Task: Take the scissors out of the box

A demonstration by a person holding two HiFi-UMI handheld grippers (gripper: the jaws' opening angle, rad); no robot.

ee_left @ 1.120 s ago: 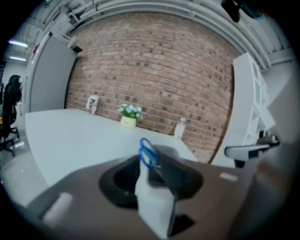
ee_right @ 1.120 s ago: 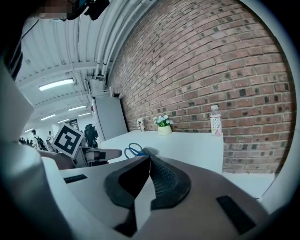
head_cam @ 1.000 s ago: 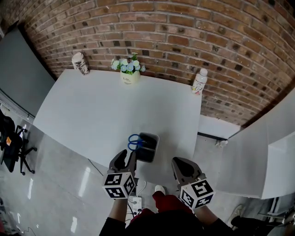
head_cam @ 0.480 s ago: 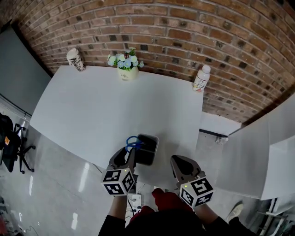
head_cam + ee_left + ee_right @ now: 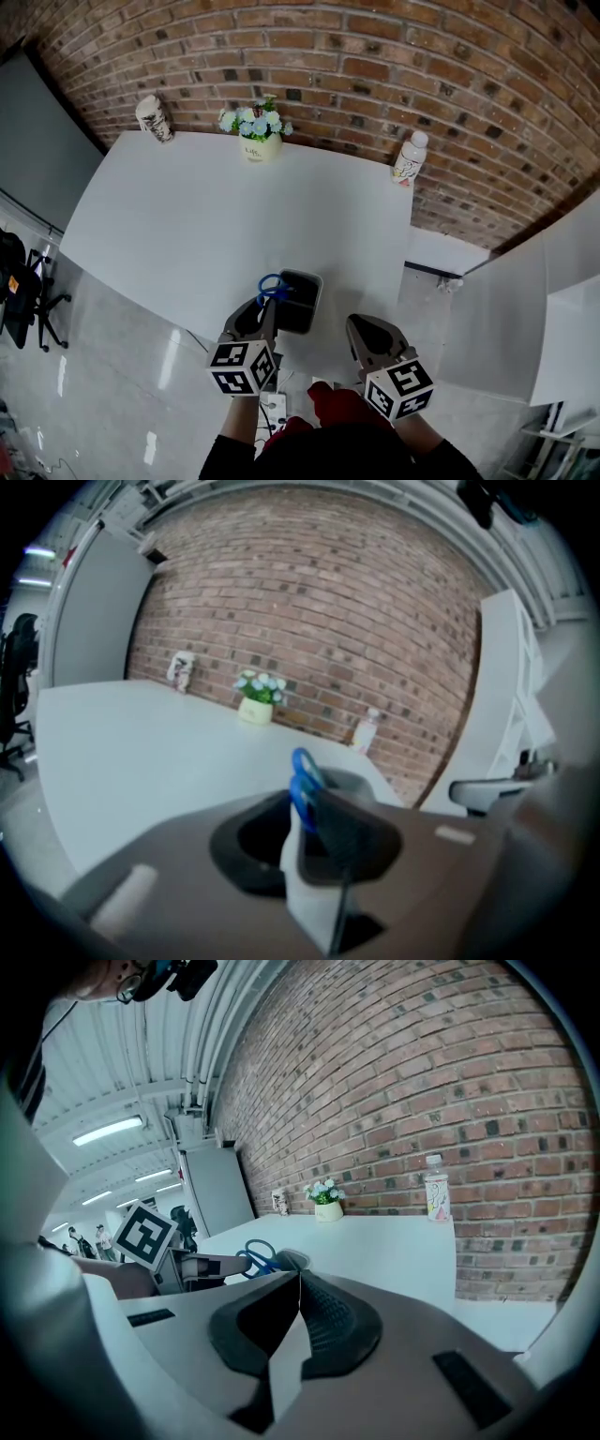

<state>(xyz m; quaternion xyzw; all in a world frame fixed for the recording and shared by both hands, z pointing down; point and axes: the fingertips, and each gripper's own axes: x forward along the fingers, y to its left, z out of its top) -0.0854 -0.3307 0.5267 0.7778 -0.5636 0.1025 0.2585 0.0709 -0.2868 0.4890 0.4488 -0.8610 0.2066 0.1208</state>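
- the scissors stand in the dark box with their blue handle loops poking up over its left rim; the blades are hidden inside.
- the box sits on the white table close to the near edge, right in front of the person.
- the left gripper points forward and slightly down at the box, its tips right at the blue loops.
- its jaws have just been closing, and in the left gripper view the lower loop sits between the pads, which look pressed onto it from both sides, with only the width of the handle left between them.
- the upper loop rises free above the jaw tips.
- the right gripper hangs just beside the box on its right, above the near edge of the table, not touching the box.
- its jaws are fully together and hold nothing – the pads meet in one line in the right gripper view.
- each gripper carries its cube with square markers toward the person.
- at the far edge of the table, against the brick wall, stand a patterned cup at the left corner, a small pot of flowers near the middle and a plastic bottle at the right corner – all well apart from the box.
- a black office chair stands on the shiny floor at the far left.
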